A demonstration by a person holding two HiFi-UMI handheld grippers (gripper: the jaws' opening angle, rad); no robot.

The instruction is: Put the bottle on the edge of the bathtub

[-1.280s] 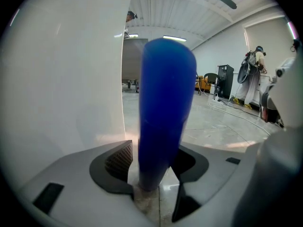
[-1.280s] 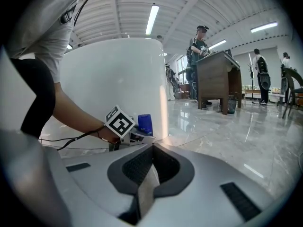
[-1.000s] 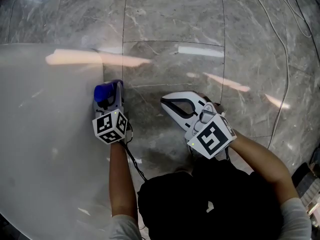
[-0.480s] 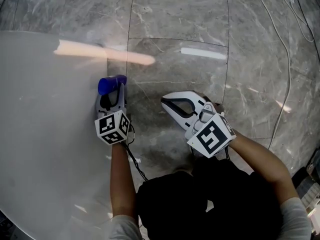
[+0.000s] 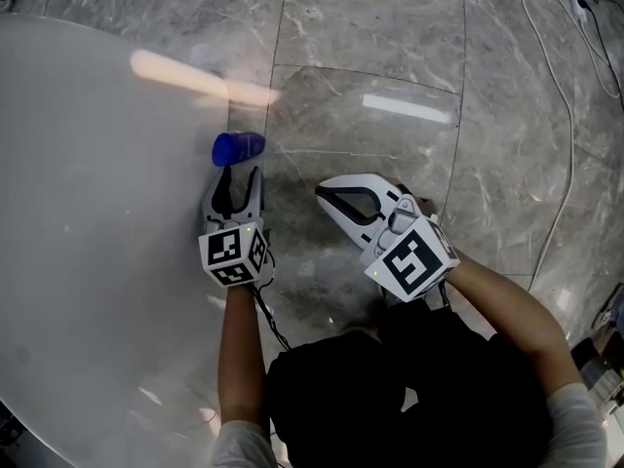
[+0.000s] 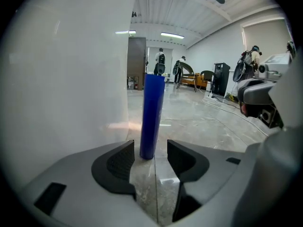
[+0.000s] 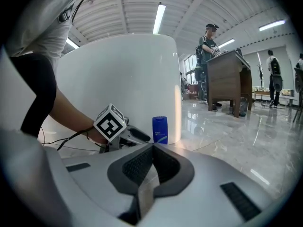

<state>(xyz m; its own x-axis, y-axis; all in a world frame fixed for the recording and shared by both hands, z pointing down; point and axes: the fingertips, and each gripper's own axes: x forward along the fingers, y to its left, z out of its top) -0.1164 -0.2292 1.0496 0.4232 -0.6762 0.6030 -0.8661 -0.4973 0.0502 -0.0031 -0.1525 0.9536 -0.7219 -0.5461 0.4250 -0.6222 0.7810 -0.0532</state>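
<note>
Two grippers are in play, and only the left gripper (image 5: 237, 177) is working. Its jaws are spread and nosed up to the blue bottle (image 5: 237, 148), which stands upright on the marble floor (image 5: 370, 76) right at the foot of the white bathtub (image 5: 97, 222). In the left gripper view the bottle's base sits just at the jaw tips, not yet between the pads, with nothing touching.

So this reads as the reach-and-grasp step, with the task barely begun (the bottle is nowhere near the rim). The next move, by the look of it, is to slide forward until the pads bracket the bottle's lower body and close on it squarely. Then comes a long lift, because the right gripper view shows the tub rim (image 7: 137, 38) standing high above the bottle's cap.

The right gripper (image 7: 152, 151) hangs off to the side over the floor, jaws pressed together on nothing.

What's in the way? The tub wall itself, just beside the bottle on the left jaw's side. That jaw has little room, and a nudge could tip so tall and slim a bottle.

A black cable (image 5: 265, 312) trails from the left gripper, and a pale cord (image 5: 567, 164) snakes over the tiles well to the right. A wooden desk (image 7: 227, 74) with people near it stands far off. None of these looks likely to crowd the lift.
</note>
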